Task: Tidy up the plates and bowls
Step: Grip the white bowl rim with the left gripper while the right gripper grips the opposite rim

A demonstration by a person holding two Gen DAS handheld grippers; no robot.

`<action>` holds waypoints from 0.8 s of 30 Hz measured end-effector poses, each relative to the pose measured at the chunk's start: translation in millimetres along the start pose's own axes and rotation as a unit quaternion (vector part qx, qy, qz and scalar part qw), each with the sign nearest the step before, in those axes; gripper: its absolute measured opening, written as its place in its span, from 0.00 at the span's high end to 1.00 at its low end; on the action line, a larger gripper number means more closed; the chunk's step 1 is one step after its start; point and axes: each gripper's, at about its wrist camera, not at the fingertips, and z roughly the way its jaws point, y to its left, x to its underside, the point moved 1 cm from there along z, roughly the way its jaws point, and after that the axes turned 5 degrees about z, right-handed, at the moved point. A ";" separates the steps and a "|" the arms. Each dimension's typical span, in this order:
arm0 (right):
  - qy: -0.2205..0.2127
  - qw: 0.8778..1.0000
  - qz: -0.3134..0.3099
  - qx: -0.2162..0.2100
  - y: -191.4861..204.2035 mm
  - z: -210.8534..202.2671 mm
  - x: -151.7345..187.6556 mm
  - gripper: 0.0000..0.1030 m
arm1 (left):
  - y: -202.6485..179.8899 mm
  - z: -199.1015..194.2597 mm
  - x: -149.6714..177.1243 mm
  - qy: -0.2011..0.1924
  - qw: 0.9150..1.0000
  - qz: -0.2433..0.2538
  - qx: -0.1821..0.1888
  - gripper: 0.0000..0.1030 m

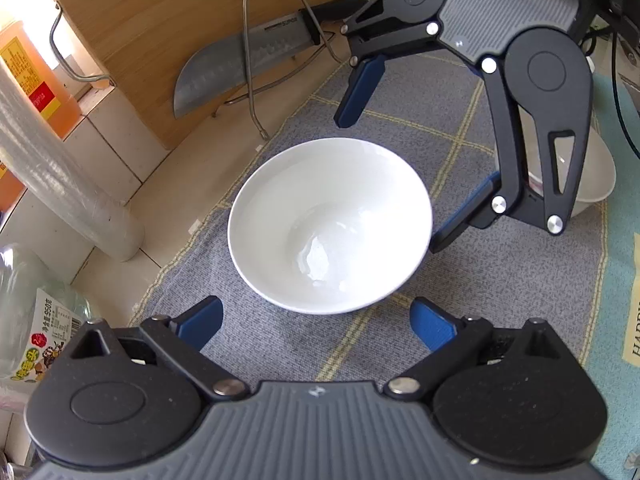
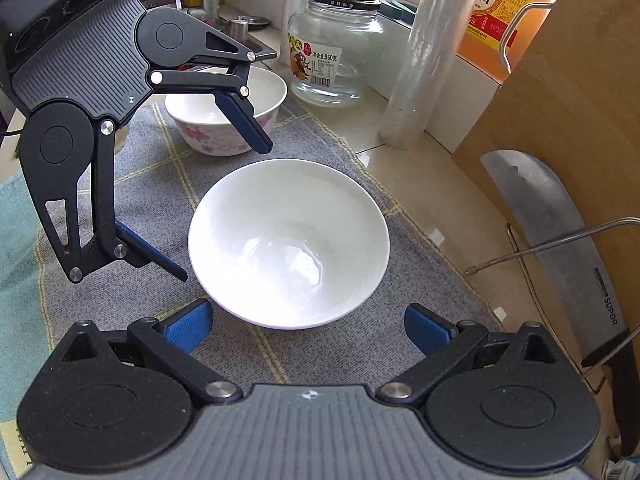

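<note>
A plain white bowl stands upright on a grey checked mat; it also shows in the right wrist view. My left gripper is open and empty, just short of the bowl's near rim; in the right wrist view it hangs over the bowl's left side. My right gripper is open and empty at the bowl's opposite rim, and in the left wrist view it stands over the bowl's far right. A second bowl with pink flowers sits behind the left gripper, partly hidden.
A wooden cutting board leans at the counter's back with a cleaver in a wire rack. A glass jar, a roll of plastic film and an orange oil bottle stand along the wall.
</note>
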 end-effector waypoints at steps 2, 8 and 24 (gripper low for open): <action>0.000 1.000 -0.004 -0.002 -0.9 2.0 -1.9 0.00 | 3.5 2.4 -1.2 0.001 1.000 0.003 0.004 0.04; 0.004 1.000 -0.016 -0.013 -0.5 7.2 -5.8 0.00 | 9.5 6.6 -3.5 0.001 1.000 0.015 0.019 0.06; -0.002 0.999 -0.040 -0.022 3.0 6.3 -7.6 0.06 | 12.3 10.3 -7.6 -0.007 0.998 0.043 0.048 0.07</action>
